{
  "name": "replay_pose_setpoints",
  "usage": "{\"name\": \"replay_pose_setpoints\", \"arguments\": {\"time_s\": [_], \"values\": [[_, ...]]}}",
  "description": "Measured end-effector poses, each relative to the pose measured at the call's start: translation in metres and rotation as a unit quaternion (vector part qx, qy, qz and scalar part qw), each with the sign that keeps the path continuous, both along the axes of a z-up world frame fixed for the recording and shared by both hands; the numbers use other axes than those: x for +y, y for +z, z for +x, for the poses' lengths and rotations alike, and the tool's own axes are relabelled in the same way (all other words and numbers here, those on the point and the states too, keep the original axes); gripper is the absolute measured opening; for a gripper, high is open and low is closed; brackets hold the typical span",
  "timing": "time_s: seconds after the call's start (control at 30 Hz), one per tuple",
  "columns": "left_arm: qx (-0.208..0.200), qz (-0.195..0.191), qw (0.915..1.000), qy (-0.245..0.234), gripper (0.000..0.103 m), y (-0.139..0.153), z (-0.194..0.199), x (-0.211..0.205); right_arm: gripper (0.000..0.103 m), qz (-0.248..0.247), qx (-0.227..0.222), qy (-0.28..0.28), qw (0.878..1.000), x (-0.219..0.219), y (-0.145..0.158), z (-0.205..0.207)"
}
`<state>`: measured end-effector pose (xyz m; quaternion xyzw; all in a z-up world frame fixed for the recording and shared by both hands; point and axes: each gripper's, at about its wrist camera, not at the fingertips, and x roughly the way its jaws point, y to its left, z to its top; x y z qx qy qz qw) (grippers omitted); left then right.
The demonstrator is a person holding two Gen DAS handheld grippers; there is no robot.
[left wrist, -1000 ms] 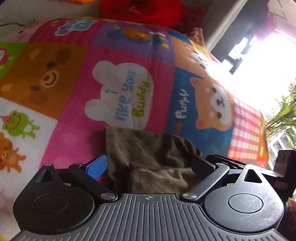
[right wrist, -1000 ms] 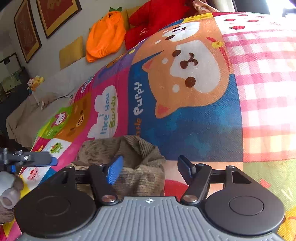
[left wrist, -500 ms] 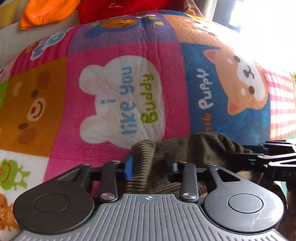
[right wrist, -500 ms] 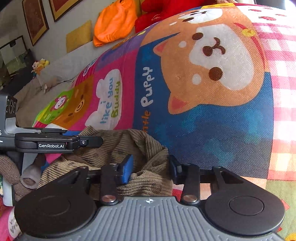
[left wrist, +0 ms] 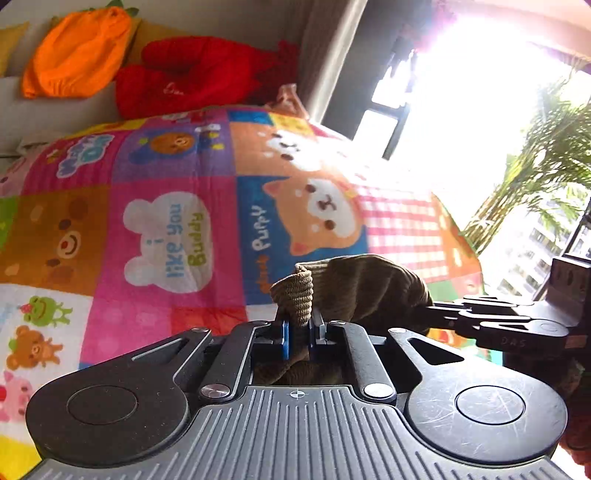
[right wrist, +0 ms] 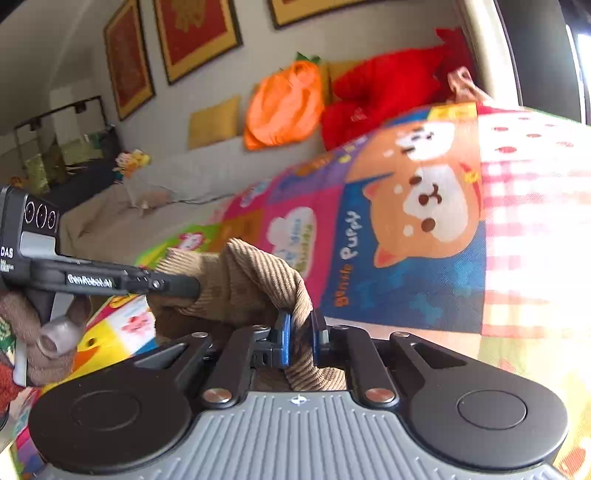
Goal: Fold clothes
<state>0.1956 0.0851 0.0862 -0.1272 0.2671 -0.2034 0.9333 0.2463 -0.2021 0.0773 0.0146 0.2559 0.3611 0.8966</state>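
A brown corduroy garment (left wrist: 354, 288) is held up above a colourful cartoon blanket (left wrist: 166, 229). My left gripper (left wrist: 300, 334) is shut on one bunched edge of it. My right gripper (right wrist: 301, 338) is shut on another edge of the same garment (right wrist: 240, 284). The cloth hangs bunched between the two grippers. The right gripper shows at the right of the left wrist view (left wrist: 498, 325); the left gripper shows at the left of the right wrist view (right wrist: 110, 282). The lower part of the garment is hidden behind the gripper bodies.
An orange cushion (left wrist: 74, 55) and a red plush (left wrist: 192, 77) lie at the far end of the blanket. A bright window (left wrist: 480, 110) with plants is at the right. Framed pictures (right wrist: 192, 33) hang on the wall, above a beige couch (right wrist: 110, 210).
Both grippers closed on the brown garment and lifted it off the blanket. The views now sit higher and show more of the room.
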Motion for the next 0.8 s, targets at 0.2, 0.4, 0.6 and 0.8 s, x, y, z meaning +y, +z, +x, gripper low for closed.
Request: {"name": "replay_pose_setpoints", "arguments": {"time_s": [0.2,0.4,0.6,0.8], "values": [[0.009,-0.015,0.9989,-0.043,0.012,-0.009,-0.097,-0.018,0.010,0.000,-0.006,0.024,1.000,-0.033,0.001,-0.086],[0.089,-0.013,0.9945,-0.054,0.026,-0.073,-0.147,-0.018,0.010,-0.070,0.011,0.028,0.997,-0.043,-0.047,-0.148],[0.106,-0.046,0.9924,-0.043,0.072,-0.085,-0.171,0.015,0.017,-0.084,0.037,0.015,0.996,-0.067,-0.068,-0.170],[0.077,-0.155,0.9848,0.011,0.093,-0.060,-0.141,0.054,0.061,0.032,0.051,-0.035,0.998,-0.100,-0.032,-0.143]]}}
